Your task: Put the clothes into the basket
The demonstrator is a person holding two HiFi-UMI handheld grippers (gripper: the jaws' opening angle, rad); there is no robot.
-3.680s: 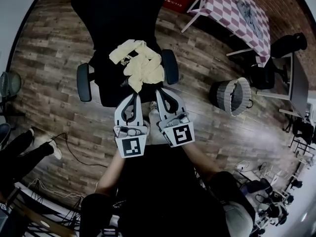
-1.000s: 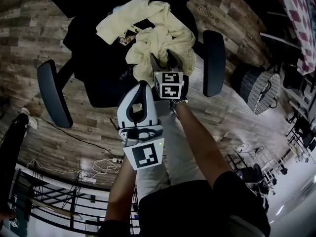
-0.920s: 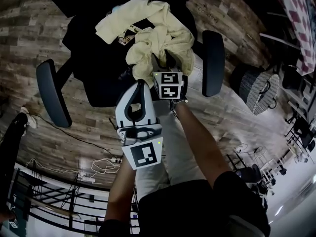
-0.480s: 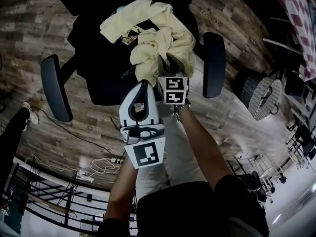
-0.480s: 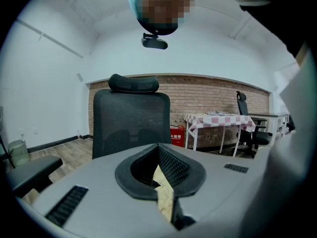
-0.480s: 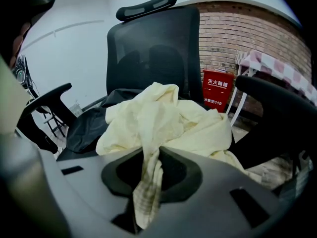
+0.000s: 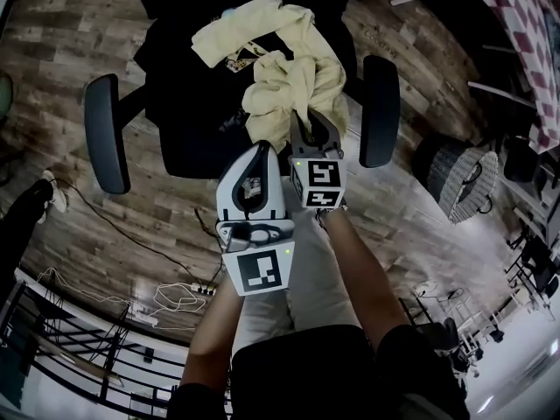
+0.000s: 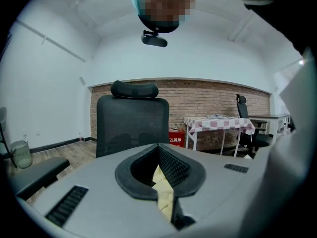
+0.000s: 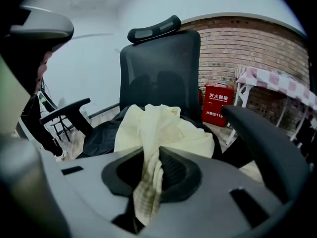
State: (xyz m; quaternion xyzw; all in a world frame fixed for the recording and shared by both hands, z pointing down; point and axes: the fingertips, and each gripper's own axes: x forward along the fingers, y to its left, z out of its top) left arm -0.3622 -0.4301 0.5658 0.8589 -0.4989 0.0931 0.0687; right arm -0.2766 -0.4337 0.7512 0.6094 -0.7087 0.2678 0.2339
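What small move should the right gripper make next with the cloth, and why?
Probably lift the right gripper straight up. Its jaws have just closed on a fold of the cloth, but most of the cloth lies on the seat, and the armrest stands between it and the basket.

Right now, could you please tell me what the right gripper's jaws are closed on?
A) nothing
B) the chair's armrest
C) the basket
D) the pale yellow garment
D: the right gripper has just been closing its jaws, and they now pinch a fold of the pale yellow garment above the chair.
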